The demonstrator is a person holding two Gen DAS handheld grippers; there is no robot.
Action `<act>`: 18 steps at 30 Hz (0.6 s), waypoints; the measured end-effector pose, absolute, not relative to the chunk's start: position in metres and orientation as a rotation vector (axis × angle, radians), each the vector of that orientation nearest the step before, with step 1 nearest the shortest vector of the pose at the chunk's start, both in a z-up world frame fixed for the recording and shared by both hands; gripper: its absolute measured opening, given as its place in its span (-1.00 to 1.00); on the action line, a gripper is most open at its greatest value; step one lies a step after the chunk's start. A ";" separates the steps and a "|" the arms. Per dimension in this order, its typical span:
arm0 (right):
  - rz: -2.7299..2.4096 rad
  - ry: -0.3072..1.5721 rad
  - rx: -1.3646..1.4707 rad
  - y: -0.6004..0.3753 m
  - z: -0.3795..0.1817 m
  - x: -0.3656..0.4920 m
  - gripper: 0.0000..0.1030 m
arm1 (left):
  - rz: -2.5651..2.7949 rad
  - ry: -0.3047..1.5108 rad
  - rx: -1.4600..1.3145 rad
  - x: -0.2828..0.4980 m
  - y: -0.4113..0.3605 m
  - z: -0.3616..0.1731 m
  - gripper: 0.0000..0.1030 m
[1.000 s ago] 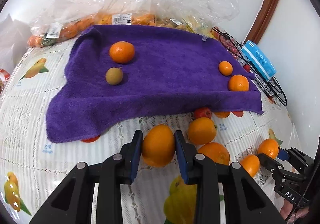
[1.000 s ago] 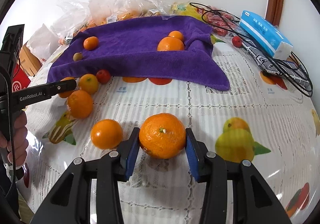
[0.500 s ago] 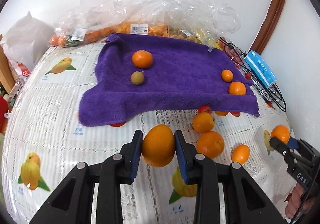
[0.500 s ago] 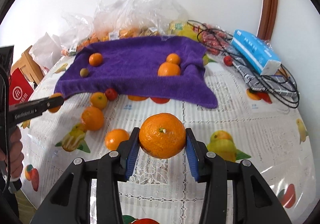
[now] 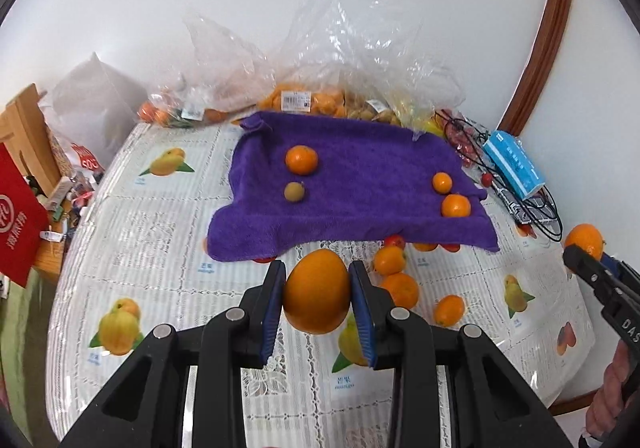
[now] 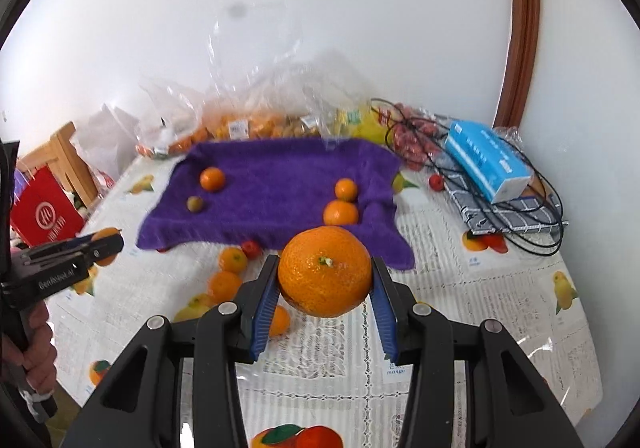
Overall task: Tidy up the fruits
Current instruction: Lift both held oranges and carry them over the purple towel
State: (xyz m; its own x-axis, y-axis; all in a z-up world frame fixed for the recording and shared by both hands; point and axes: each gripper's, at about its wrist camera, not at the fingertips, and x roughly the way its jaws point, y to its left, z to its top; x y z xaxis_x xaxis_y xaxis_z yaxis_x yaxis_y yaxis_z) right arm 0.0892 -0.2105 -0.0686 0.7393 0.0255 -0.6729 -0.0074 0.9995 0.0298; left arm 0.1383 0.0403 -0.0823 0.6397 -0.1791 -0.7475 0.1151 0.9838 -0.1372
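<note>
With the left gripper (image 5: 318, 294) clamped on a smooth orange (image 5: 318, 292) and the right gripper (image 6: 325, 288) clamped on a dimpled orange (image 6: 325, 272), both clear of the table, the purple towel (image 5: 360, 183) lies directly ahead and below, with open middle room.

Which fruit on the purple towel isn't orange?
The small greenish-brown fruit near the purple towel's left front; the other three there are orange.

"DAS" on right gripper (image 5: 600, 280), "mango" on tablecloth (image 6: 396, 371)
</note>
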 end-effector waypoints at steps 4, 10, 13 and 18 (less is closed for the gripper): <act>0.033 0.712 0.033 -0.206 -0.050 0.079 -0.16 | -0.166 0.859 -0.068 0.130 0.039 -0.074 -0.39; 0.036 0.685 0.041 -0.205 -0.035 0.068 -0.16 | -0.163 0.845 -0.068 0.121 0.040 -0.063 -0.39; 0.039 0.671 0.031 -0.203 -0.030 0.064 -0.16 | -0.163 0.839 -0.076 0.117 0.041 -0.059 -0.39; 0.040 0.660 0.030 -0.202 -0.024 0.057 -0.16 | -0.165 0.823 -0.078 0.111 0.042 -0.052 -0.39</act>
